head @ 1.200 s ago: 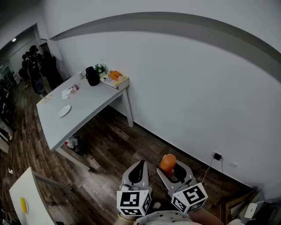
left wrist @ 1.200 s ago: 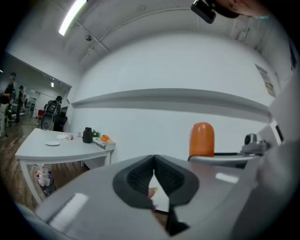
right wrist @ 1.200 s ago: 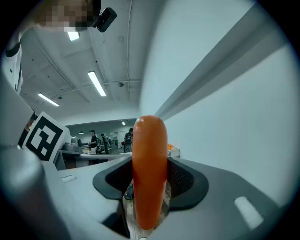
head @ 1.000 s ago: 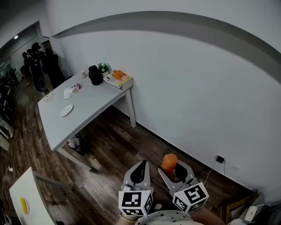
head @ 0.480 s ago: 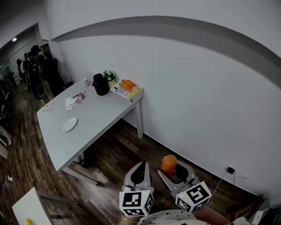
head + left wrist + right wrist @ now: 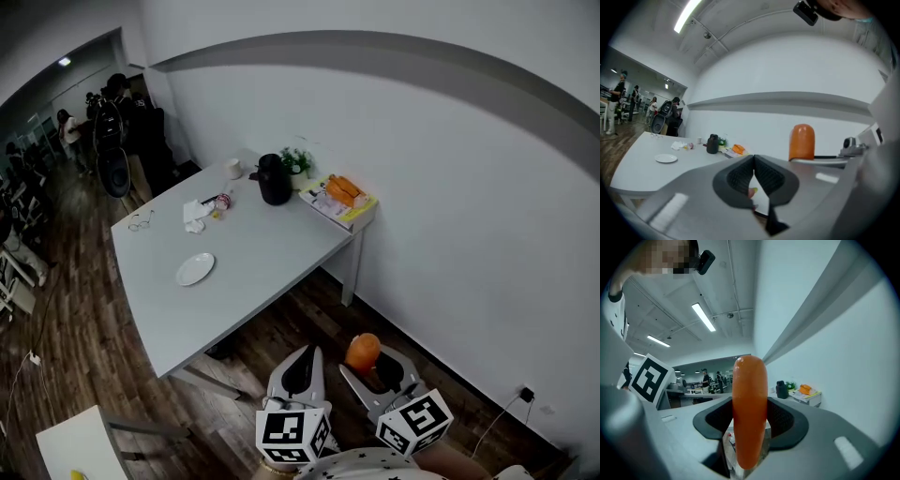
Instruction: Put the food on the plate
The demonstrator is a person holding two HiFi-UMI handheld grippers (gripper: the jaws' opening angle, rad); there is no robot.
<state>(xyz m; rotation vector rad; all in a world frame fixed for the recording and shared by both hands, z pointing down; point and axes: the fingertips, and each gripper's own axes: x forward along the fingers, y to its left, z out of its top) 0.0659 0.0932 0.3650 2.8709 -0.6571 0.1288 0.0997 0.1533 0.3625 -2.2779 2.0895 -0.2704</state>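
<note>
Two grippers hung low over the wooden floor [image 6: 281, 323], well apart from the white table [image 6: 267, 248]. The right gripper [image 6: 372, 364] [image 6: 750, 425] clasped an orange, round-ended food piece [image 6: 362, 350] [image 6: 750, 408], possibly a sausage, upright between its pads. The left gripper [image 6: 298, 368] [image 6: 753, 174] had its jaws pressed together on nothing. The small white plate [image 6: 195, 269] [image 6: 666, 158] lay on the table, with a black jug [image 6: 274, 180] and a tray of orange items [image 6: 328, 208] near the wall-side corner.
</note>
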